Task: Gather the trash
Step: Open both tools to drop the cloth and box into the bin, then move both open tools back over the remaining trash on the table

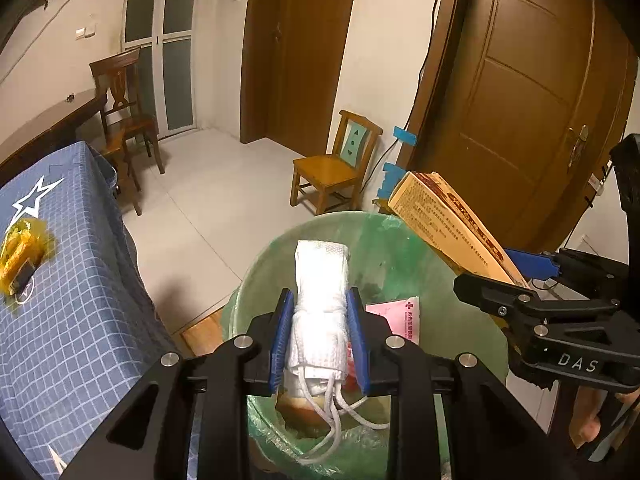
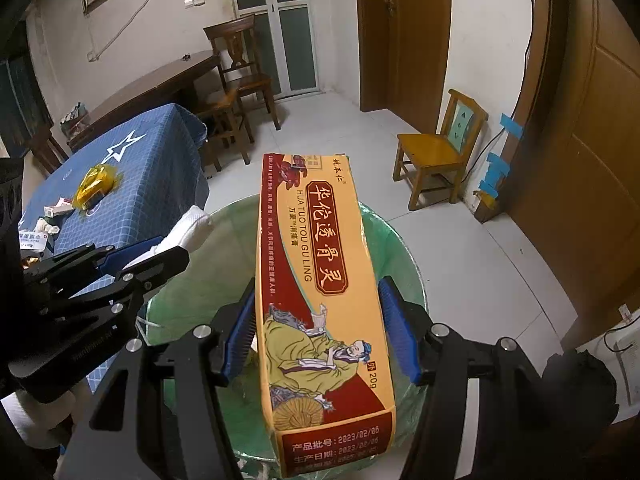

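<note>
My left gripper (image 1: 320,332) is shut on a folded white face mask (image 1: 320,292) with loose ear loops, held over the green-lined trash bin (image 1: 408,248). My right gripper (image 2: 320,328) holds a long yellow and red medicine box (image 2: 316,280) above the same trash bin (image 2: 392,236); the left pad touches the box, the right pad stands a little off it. The medicine box (image 1: 444,224) and right gripper (image 1: 520,276) also show at the right of the left wrist view. A pink paper (image 1: 396,316) lies inside the bin.
A table with a blue checked cloth (image 2: 152,188) stands to the left, holding a yellow wrapper (image 2: 94,184) and small scraps (image 2: 48,220). A small wooden chair (image 2: 436,152) stands by the wall, dark wooden chairs (image 2: 240,76) by the far table, and brown doors (image 2: 580,140) to the right.
</note>
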`<state>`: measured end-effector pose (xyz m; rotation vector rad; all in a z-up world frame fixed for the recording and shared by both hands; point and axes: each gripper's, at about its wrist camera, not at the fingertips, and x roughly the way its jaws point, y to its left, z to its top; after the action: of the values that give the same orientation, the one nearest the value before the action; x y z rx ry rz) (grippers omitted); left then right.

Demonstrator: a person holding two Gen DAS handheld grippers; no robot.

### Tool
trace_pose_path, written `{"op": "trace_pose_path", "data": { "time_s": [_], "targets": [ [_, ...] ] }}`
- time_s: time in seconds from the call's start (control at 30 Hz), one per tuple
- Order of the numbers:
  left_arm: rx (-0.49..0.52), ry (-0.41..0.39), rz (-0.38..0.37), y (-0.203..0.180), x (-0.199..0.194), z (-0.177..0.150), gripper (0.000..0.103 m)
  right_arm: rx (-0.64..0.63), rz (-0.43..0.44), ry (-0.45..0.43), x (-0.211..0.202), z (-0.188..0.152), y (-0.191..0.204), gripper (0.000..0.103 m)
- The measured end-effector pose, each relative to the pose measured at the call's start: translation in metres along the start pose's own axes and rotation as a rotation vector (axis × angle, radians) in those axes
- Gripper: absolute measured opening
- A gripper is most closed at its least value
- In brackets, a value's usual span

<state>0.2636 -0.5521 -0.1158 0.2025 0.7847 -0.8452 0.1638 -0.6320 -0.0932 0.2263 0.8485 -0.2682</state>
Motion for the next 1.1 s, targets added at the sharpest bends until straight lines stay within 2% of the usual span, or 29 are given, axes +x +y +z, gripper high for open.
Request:
{"op": "trace_pose_path", "data": {
  "time_s": [0.03, 0.07, 0.13, 0.53, 0.8, 0.93, 1.1],
  "targets": [
    [0.002, 0.003, 0.003, 0.001, 0.001, 0.001, 0.037, 0.003, 0.004, -0.001, 0.000, 0.000, -0.001, 0.058],
    [0.002, 0.007, 0.007, 0.000, 0.002, 0.001, 0.058, 0.010, 0.010, -0.006, 0.000, 0.000, -0.003, 0.059],
    [0.002, -0.011, 0.027, 0.000, 0.000, -0.001, 0.080, 0.035, 0.022, -0.019, -0.001, 0.001, -0.008, 0.067],
    [0.006, -0.002, 0.030, 0.006, 0.001, -0.003, 0.080, 0.060, 0.035, -0.047, -0.008, 0.000, -0.015, 0.068],
    [0.010, -0.021, 0.036, 0.013, -0.031, -0.012, 0.080, 0.059, 0.057, -0.096, -0.030, -0.005, -0.008, 0.068],
    [-0.006, -0.041, 0.058, 0.040, -0.064, -0.023, 0.080, 0.031, 0.116, -0.146, -0.050, -0.011, 0.011, 0.068],
    [-0.066, -0.061, 0.109, 0.093, -0.109, -0.045, 0.080, -0.050, 0.214, -0.171, -0.060, -0.021, 0.061, 0.068]
  ]
}}
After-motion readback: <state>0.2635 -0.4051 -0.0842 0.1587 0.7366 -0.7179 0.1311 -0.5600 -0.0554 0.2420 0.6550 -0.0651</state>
